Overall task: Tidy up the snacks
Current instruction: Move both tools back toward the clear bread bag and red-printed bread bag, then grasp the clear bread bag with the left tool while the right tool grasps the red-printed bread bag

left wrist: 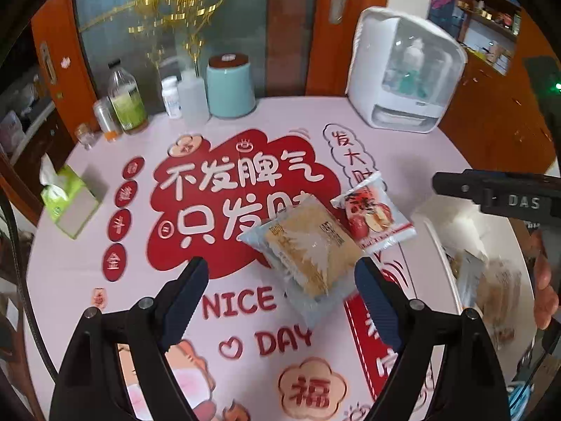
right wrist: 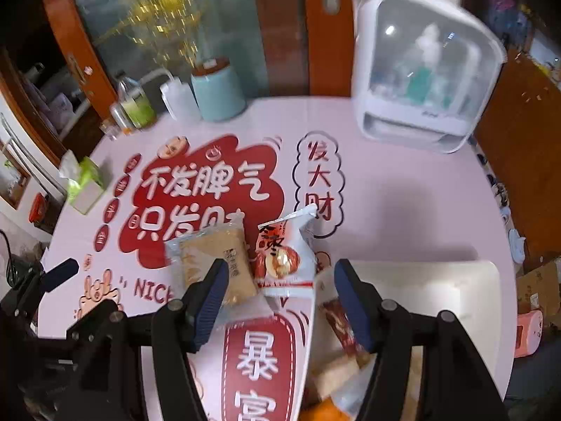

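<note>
1. A round table (left wrist: 105, 273) covered with a pale pink cloth printed with red Chinese characters and "NICE DAY".
2. Behind it, orange-brown wooden door frames (left wrist: 63, 70) hold a frosted glass panel (left wrist: 228, 17) with gold ornament.
3. At the table's far edge stand a white plastic countertop appliance with a clear window (left wrist: 406, 70), a teal cylindrical canister (left wrist: 229, 87), assorted bottles and a green tissue pack (left wrist: 70, 200).
4. Open wooden shelves (left wrist: 491, 10) sit at upper right.
</note>
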The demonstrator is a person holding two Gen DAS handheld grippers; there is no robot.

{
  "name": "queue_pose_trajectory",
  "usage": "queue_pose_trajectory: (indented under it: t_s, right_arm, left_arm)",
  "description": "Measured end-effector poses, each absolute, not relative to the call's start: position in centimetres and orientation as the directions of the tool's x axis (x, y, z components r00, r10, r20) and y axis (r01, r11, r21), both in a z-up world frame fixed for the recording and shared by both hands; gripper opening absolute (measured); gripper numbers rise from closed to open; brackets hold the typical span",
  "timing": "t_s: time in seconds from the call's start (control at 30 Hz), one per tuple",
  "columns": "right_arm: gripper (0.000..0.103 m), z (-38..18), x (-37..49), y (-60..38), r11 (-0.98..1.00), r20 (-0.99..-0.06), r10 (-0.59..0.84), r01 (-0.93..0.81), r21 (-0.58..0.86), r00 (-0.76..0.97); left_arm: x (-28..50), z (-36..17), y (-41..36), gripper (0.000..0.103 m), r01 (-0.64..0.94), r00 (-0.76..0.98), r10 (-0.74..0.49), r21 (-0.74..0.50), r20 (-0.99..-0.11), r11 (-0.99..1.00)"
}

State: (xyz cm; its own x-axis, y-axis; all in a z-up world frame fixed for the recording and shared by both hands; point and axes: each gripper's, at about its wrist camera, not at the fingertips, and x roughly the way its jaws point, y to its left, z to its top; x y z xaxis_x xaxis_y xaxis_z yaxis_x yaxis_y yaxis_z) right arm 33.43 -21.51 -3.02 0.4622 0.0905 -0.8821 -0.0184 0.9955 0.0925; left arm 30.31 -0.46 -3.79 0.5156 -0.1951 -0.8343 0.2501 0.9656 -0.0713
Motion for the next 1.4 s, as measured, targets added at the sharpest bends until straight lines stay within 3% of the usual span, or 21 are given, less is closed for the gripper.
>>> queue_pose_trajectory:
  t_s: [0.37,0.53,0.7,0.9,1.0,1.13,1.2,1.4]
  right_arm:
    - [0.063,-12.1,40.5,-19.7,0.998,-0.964,-0.022,-0.051,-0.037,0.266]
    - [0.063,-14.4,42.1,-19.1,0.996,-0.978,-0.039,-0.066,-0.054,0.206]
    - [0.071,-15.7,42.8,-18.1,0.992,-0.982,-0.067,-0.089,-0.084,0.177]
    - [0.067,-16.4,43.2,-17.7,0.986,-0.979,-0.106,-0.109,-0.126,0.173]
    - [0.058,-16.2,43.1,-17.6,0.985,-0.975,-0.102,-0.117,-0.127,0.198]
    - [0.047,-15.7,42.2,-17.2,0.979,-0.964,-0.129,-0.127,-0.161,0.231]
    - [0.042,-15.4,41.7,-17.3,0.981,-0.961,-0.123,-0.116,-0.156,0.247]
    - [0.040,-11.8,39.9,-17.9,0.995,-0.938,-0.045,-0.071,-0.074,0.344]
  left_arm:
    - [35.3,-14.2,-1.2,0.084,0.132,0.328,-0.229,-0.196,-0.916,0.972]
    - [36.3,-16.5,-1.6,0.084,0.087,0.287,-0.274,-0.260,-0.918,0.962]
    - [36.9,-18.1,-2.1,0.085,0.063,0.257,-0.311,-0.305,-0.915,0.950]
    - [37.4,-18.1,-3.3,0.085,0.046,0.269,-0.312,-0.311,-0.911,0.949]
    - [37.4,-18.0,-4.2,0.060,0.051,0.290,-0.313,-0.312,-0.904,0.949]
    - [37.0,-17.5,-3.8,0.041,0.041,0.322,-0.327,-0.332,-0.888,0.942]
    - [36.7,-17.0,-3.1,0.035,0.042,0.339,-0.339,-0.345,-0.878,0.937]
    - [34.4,-13.6,-2.2,0.024,0.085,0.416,-0.297,-0.288,-0.859,0.954]
